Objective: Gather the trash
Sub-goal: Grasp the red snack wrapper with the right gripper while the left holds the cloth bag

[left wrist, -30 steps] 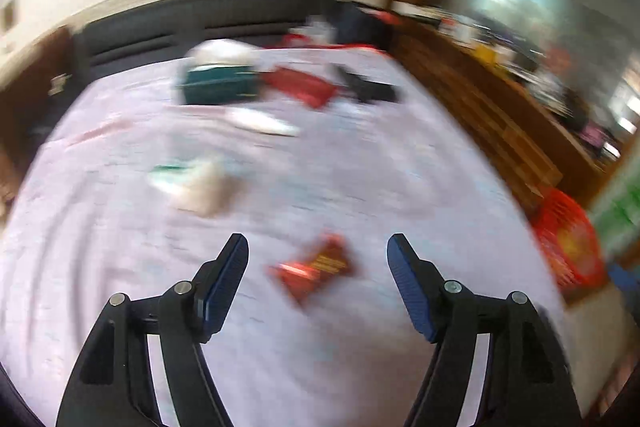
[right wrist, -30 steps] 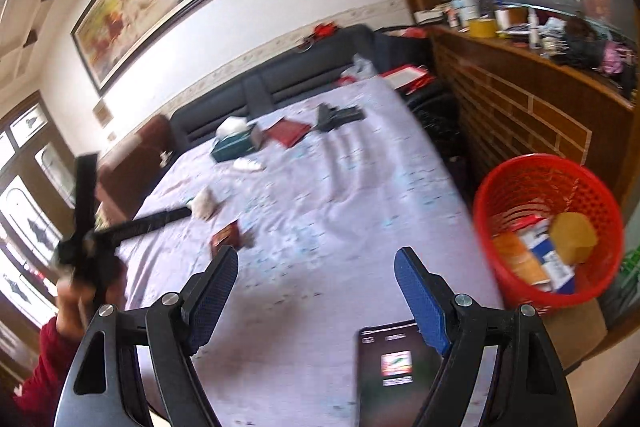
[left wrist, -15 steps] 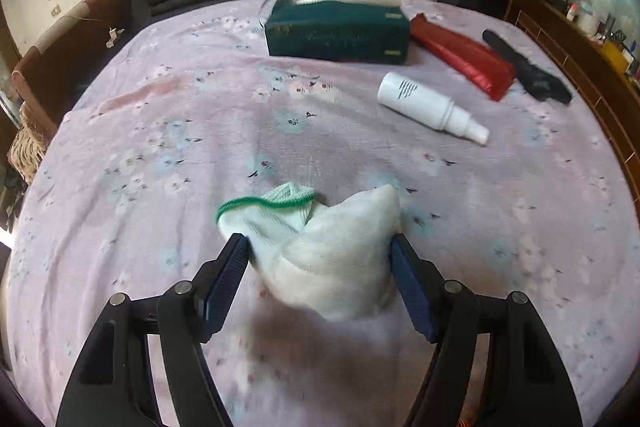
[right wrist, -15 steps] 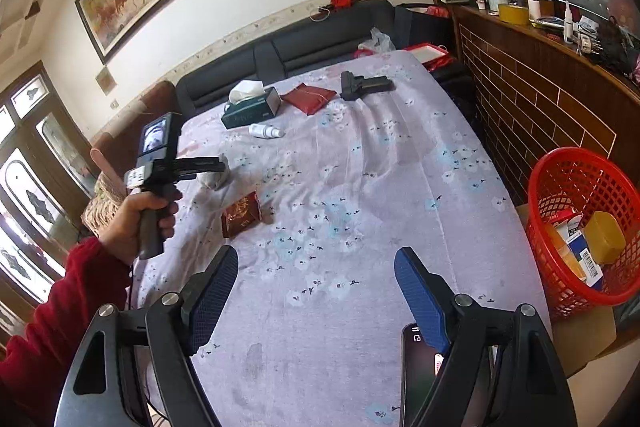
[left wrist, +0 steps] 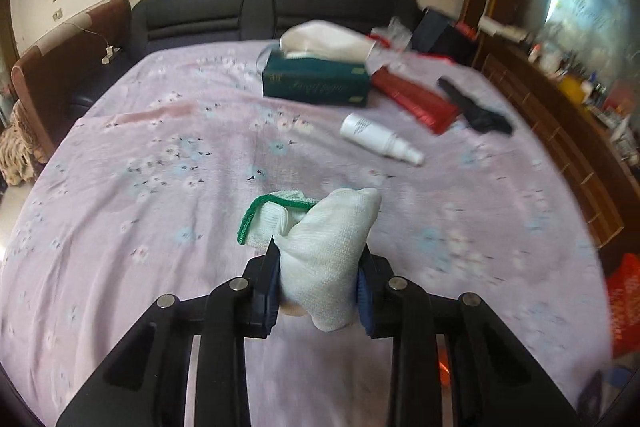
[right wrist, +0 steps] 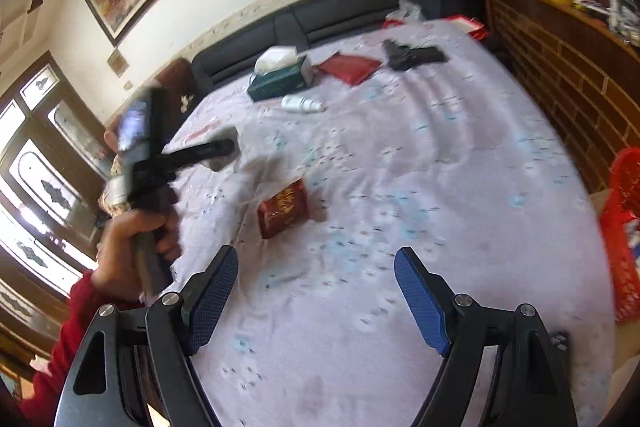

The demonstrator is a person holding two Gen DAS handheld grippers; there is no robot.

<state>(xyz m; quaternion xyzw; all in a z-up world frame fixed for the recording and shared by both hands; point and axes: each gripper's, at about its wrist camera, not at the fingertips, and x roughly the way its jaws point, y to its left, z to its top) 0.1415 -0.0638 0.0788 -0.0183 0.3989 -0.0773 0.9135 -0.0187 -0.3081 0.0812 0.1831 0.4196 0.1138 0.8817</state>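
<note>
My left gripper [left wrist: 318, 281] is shut on a crumpled white glove with a green cuff [left wrist: 320, 239], held just above the purple flowered bedspread [left wrist: 160, 187]. In the right wrist view the left gripper [right wrist: 224, 151] is blurred over the bed's left side. My right gripper [right wrist: 316, 275] is open and empty above the bedspread [right wrist: 440, 167]. A red snack wrapper [right wrist: 284, 209] lies flat beyond its fingertips. The red trash basket [right wrist: 622, 227] stands at the bed's right side, with trash inside; it also shows in the left wrist view [left wrist: 624, 307].
At the far end of the bed lie a green tissue box [left wrist: 316, 85], a white spray bottle [left wrist: 380, 139], a red pouch [left wrist: 416, 101] and a black toy pistol [left wrist: 476, 109]. A dark headboard [left wrist: 260, 11] is behind them. A wooden brick-pattern counter [right wrist: 568, 67] runs along the right.
My left gripper has closed on the white glove and lifted it off the bedspread. My right gripper has moved in over the bed toward the red wrapper, still open.
</note>
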